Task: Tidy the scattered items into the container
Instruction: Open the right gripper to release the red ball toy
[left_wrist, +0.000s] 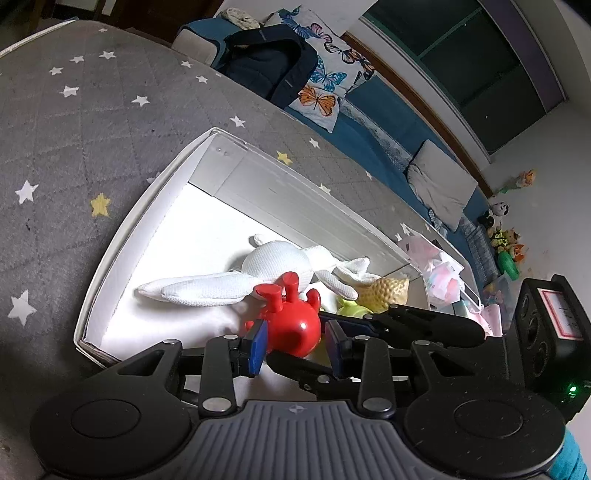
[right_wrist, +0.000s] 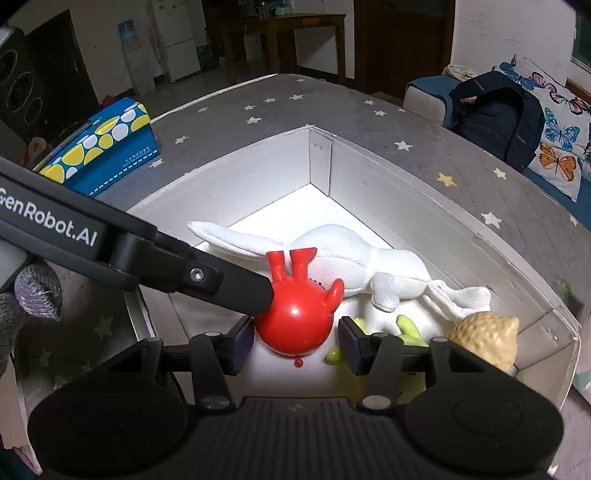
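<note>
Red toy (right_wrist: 295, 325) between right gripper (right_wrist: 295, 341) fingers, mid-box (right_wrist: 369, 173).

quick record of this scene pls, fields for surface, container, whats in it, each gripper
surface: grey star-print cover
container: white box, open top
inside: white plush rabbit; red toy; green toy; tan bumpy toy
right gripper: fingers either side of red toy, small gap at one pad
left gripper: one finger touching red toy, grip unclear
outside box: blue patterned carton
</note>
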